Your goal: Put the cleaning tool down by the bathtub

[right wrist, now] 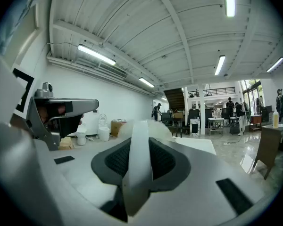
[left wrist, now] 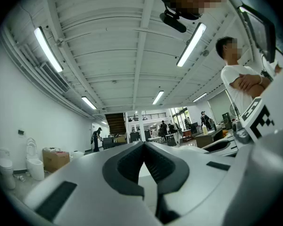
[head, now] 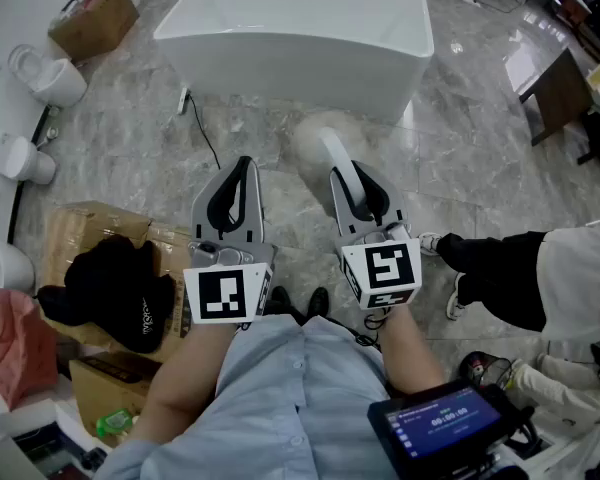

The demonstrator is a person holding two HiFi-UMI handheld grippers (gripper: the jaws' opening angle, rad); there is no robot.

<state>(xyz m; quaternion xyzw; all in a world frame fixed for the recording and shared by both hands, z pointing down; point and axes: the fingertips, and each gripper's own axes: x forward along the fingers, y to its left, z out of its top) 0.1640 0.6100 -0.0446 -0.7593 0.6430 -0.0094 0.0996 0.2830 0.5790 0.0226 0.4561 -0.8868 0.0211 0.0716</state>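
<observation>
white plastic handle of the cleaning tool (head: 337, 160) is clamped between the right gripper (head: 360, 183) jaws, so its fluffy head (head: 315, 136) points to the floor (head: 460, 168) near the bathtub (head: 300, 68). the left gripper (head: 238, 168), closed on nothing, waits beside it, seemingly not needed.

We see a white rectangular bathtub (head: 295, 28) on a grey stone floor (head: 110, 118) veined like marble. Our 2 tools, the left gripper (head: 242, 163) and the right gripper (head: 343, 175), are pale grey with black pads. Their marker cubes (head: 227, 293) are white with black squares. The long-handled fluffy cleaning tool (head: 327, 148) is white with a cream head. The flattened cardboard boxes (head: 90, 230) are brown, the crumpled cloth (head: 115, 283) black, and our cotton shirt (head: 280, 398) light blue.
</observation>
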